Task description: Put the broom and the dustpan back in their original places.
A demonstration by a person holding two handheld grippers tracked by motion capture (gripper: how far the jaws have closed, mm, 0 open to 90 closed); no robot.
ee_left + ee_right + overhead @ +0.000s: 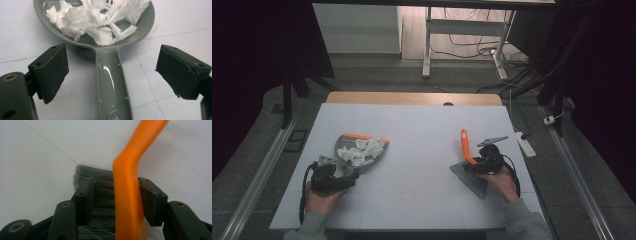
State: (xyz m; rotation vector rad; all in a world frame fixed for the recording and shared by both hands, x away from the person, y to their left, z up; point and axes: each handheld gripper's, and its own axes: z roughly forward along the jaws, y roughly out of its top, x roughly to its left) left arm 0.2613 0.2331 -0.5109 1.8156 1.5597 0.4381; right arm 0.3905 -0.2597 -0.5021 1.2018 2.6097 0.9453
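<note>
In the high view, a pale table [412,195] is seen from above. At the left, a grey dustpan [357,152] with an orange edge lies on the table, heaped with torn white paper scraps [361,150]. Just behind its handle, the left tongs [348,176] are held in the person's left hand [319,197]. At the right, a brush [468,157] with an orange handle and grey bristles is gripped by the right tongs [473,164], held in the right hand [504,182].

In the left gripper view, the left tongs [112,75] are spread wide apart, with the dustpan's grey handle lying between them, untouched by either jaw. The paper scraps [100,17] are piled in the pan.

In the right gripper view, the right tongs [116,197] are clamped on the brush [126,195], with bristles fanned on the table.
</note>
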